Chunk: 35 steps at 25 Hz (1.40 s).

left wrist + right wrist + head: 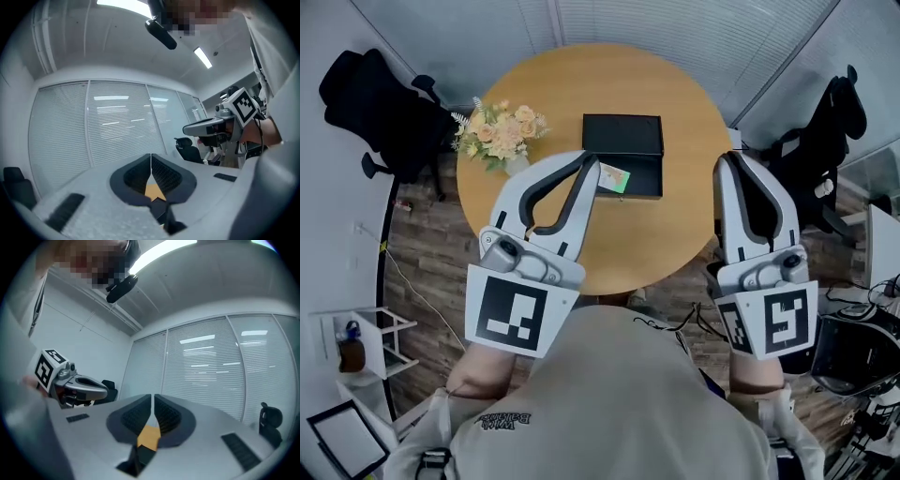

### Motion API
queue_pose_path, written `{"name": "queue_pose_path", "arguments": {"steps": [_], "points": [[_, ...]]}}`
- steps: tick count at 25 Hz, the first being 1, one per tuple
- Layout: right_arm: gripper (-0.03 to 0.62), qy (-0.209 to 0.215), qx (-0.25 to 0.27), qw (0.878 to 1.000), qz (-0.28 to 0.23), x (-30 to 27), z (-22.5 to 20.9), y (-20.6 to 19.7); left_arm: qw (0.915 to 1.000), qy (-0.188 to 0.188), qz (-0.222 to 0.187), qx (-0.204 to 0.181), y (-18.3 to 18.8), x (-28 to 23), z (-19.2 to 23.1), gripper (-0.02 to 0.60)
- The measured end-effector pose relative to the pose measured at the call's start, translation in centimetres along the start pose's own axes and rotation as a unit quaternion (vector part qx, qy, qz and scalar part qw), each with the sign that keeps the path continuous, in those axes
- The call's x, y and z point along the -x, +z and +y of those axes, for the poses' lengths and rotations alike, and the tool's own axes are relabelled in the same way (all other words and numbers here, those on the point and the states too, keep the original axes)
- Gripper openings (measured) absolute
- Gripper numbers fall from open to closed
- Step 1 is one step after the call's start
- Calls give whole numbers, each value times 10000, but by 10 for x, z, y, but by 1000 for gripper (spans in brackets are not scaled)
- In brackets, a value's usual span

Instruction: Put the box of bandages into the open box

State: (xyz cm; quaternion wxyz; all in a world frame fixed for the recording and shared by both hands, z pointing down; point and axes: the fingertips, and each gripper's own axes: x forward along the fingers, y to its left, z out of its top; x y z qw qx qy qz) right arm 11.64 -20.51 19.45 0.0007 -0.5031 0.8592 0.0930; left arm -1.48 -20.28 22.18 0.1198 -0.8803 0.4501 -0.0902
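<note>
- The left gripper (590,169) had its jaws shut tip to tip, with nothing between them
- In its own view the left gripper (151,158) pointed level at the blinds (93,126)
- The right gripper (732,161) was closed and empty too, with only a hairline slit between its jaws (153,398)
- The bandage box (615,178) lay inside the open black box (645,184), at the left end of its near half
- The lid (623,134) lay flat behind that half
- The black box sat on the round table (684,89), with flowers (500,129) to its left
- In the head view the left gripper's tips showed just left of the bandage box, and the right gripper showed over the table's right edge
- Dark chairs (370,98) stood on both sides of the table
</note>
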Motion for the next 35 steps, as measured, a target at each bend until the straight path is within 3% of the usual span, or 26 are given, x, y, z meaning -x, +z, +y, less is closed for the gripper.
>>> {"name": "queue_pose_path", "arguments": {"steps": [11, 35], "points": [[41, 49, -13, 9999, 158, 23, -3, -17, 9996, -36, 250, 129, -26, 9, -16, 25], [41, 116, -15, 9997, 222, 32, 1, -27, 9994, -144, 280, 167, -25, 11, -26, 25]]}}
